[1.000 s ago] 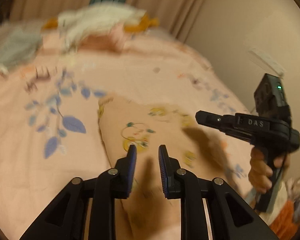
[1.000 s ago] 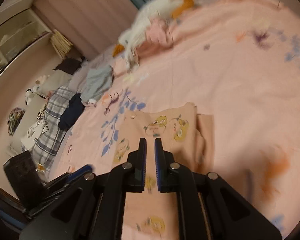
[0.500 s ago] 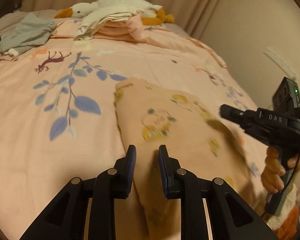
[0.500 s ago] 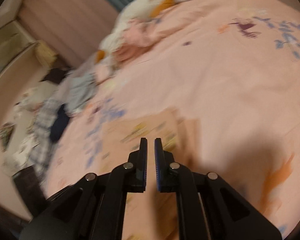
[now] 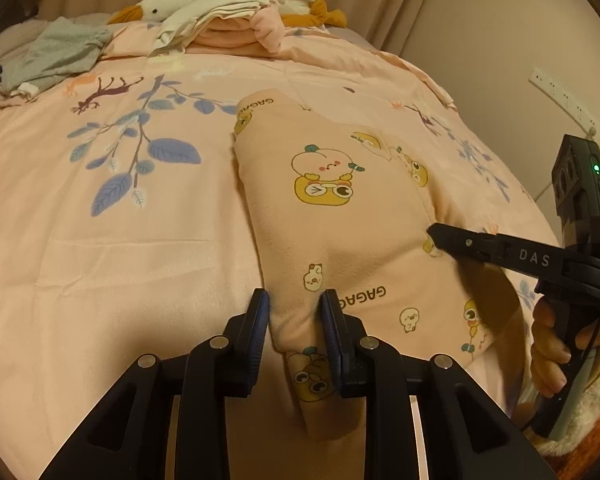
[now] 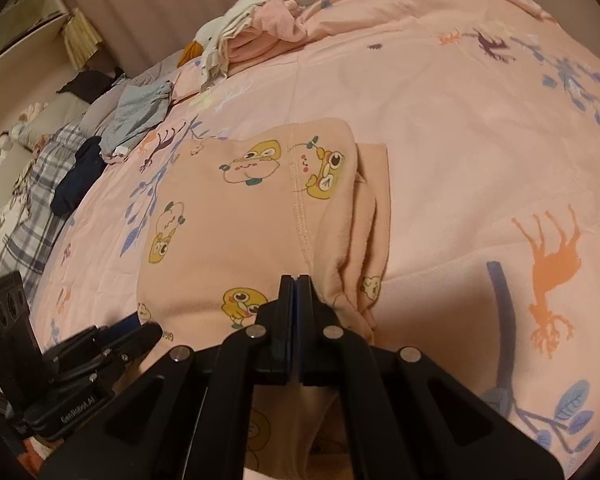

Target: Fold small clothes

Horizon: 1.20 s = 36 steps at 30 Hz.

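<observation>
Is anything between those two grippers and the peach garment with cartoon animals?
Nothing visible: the left gripper, opening, straddles the garment's edge, and the right gripper sits shut against it.

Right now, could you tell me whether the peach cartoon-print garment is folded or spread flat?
Folded: the peach garment lies doubled on the bedspread, stacked layer edges showing along one side.

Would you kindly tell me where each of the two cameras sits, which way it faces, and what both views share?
Left wrist: on the left tongs, looking down across the bed; its jaws are opening astride the peach garment's edge; right tongs and a hand show.
Right wrist: on the right tongs, shut over the same garment; left tongs at lower left.
Shared: the garment, goose toy, grey clothes.
</observation>
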Motion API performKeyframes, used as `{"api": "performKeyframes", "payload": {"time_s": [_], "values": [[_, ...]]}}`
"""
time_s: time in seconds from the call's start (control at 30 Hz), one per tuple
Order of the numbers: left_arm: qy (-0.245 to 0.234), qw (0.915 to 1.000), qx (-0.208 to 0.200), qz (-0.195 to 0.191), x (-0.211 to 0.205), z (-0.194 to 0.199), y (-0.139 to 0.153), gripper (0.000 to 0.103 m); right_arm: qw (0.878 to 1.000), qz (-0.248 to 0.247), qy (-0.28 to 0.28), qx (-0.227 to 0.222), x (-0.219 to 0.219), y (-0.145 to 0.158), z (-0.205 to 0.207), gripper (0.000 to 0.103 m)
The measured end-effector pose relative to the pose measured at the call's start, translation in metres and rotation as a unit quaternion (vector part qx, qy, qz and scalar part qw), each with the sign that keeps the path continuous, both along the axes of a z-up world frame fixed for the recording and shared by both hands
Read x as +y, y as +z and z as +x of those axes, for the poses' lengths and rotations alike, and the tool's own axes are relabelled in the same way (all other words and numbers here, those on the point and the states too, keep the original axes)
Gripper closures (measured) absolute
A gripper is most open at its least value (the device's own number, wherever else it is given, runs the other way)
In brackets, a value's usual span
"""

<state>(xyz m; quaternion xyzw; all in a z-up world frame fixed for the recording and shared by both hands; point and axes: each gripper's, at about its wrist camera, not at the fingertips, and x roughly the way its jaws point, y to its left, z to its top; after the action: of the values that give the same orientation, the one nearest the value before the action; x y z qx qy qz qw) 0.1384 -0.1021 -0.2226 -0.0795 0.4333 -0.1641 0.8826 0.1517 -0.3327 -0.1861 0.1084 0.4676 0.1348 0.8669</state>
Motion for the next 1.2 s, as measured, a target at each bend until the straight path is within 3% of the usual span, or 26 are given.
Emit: {"api": "performKeyframes", "payload": {"time_s": [0.2, 0.3, 0.37, 0.4, 0.43, 0.47, 0.53, 0.63, 0.8, 0.87, 0.93, 1.1, 1.2], "values": [[-0.009, 0.9995, -0.021, 0.021, -0.005, -0.004, 0.004, 0.074, 1.0, 0.022, 0.005, 0.001, -0.005, 0.001, -0.001, 0.1], [-0.022, 0.9996, -0.016, 0.008, 0.006, 0.0, 0.014, 0.067, 0.998, 0.053, 0.011, 0.008, -0.015, 0.01, -0.006, 0.091], [-0.019, 0.9994, -0.016, -0.025, 0.019, 0.001, 0.023, 0.049, 0.997, 0.074, 0.017, 0.001, -0.024, 0.018, -0.01, 0.07], [-0.017, 0.9979, -0.02, -0.058, 0.028, 0.001, 0.027, 0.031, 0.996, 0.086, 0.019, -0.007, -0.029, 0.024, -0.013, 0.062], [-0.015, 0.9954, -0.022, -0.092, 0.036, 0.002, 0.029, 0.018, 0.996, 0.09, 0.015, -0.015, -0.033, 0.028, -0.015, 0.042], [-0.013, 0.9921, -0.019, -0.123, 0.043, 0.003, 0.031, 0.015, 0.996, 0.09, 0.004, -0.024, -0.038, 0.032, -0.018, 0.023], [-0.018, 0.9842, -0.008, -0.176, 0.051, 0.008, 0.033, 0.014, 0.994, 0.096, -0.027, -0.042, -0.052, 0.039, -0.023, 0.014], [-0.034, 0.9737, 0.016, -0.225, 0.049, 0.02, 0.027, 0.013, 0.988, 0.146, -0.038, -0.025, -0.071, 0.038, -0.019, 0.014], [-0.047, 0.9668, 0.099, -0.231, 0.03, 0.043, 0.005, 0.013, 0.97, 0.227, -0.039, 0.079, -0.084, 0.002, 0.003, 0.013], [-0.054, 0.9597, 0.124, -0.246, 0.025, 0.047, -0.004, 0.012, 0.965, 0.237, -0.044, 0.102, -0.083, -0.005, 0.008, 0.014], [-0.052, 0.9571, 0.134, -0.252, 0.023, 0.052, -0.008, 0.012, 0.965, 0.236, -0.041, 0.107, -0.079, -0.004, 0.01, 0.014], [-0.052, 0.9403, 0.155, -0.299, 0.025, 0.059, -0.012, 0.005, 0.964, 0.232, -0.027, 0.128, -0.065, -0.006, 0.018, 0.014], [-0.066, 0.9363, 0.165, -0.303, 0.023, 0.063, -0.013, 0.005, 0.959, 0.242, -0.014, 0.144, -0.05, -0.012, 0.036, 0.014]]}}
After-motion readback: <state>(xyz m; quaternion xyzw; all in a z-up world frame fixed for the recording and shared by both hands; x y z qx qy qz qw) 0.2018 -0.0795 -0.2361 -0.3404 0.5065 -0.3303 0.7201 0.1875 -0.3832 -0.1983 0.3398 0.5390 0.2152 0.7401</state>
